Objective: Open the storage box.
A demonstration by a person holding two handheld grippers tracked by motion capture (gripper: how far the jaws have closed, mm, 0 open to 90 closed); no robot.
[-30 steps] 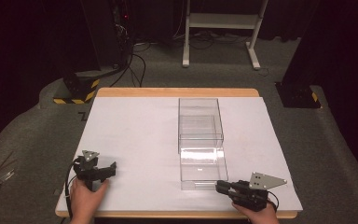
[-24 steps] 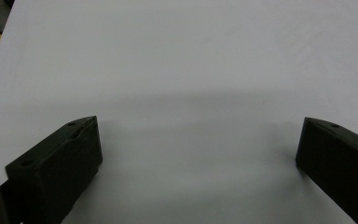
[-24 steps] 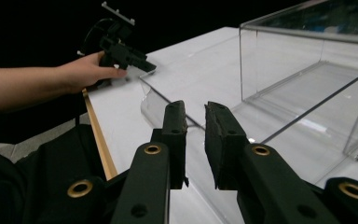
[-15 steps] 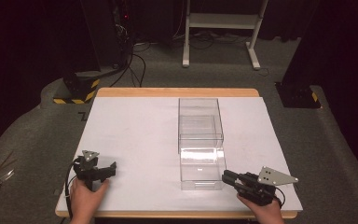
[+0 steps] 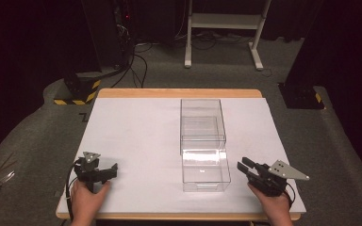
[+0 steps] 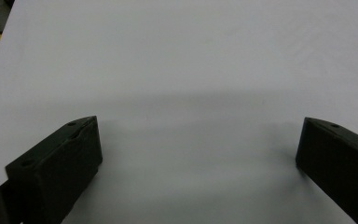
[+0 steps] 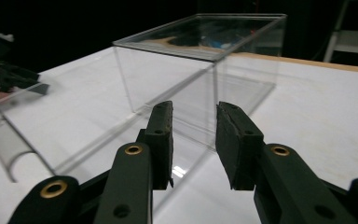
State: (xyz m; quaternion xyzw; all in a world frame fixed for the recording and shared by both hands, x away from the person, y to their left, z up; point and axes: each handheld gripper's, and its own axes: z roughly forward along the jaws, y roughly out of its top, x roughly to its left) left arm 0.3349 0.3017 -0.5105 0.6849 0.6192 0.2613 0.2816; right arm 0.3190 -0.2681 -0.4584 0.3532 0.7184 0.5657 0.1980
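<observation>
Now my right gripper [image 5: 242, 164], jaws just opening with nothing between them, sits just beside the clear box [image 5: 202, 141] mid-table, its drawer pulled toward me, while my left gripper [image 5: 114, 168] rests spread wide on the white sheet [image 5: 136, 136].

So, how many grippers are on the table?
2: the left gripper near the table's front left corner, and the right gripper beside the clear box, front right.

Left gripper [image 6: 200, 154] jaws cut off by frame bottom
</observation>
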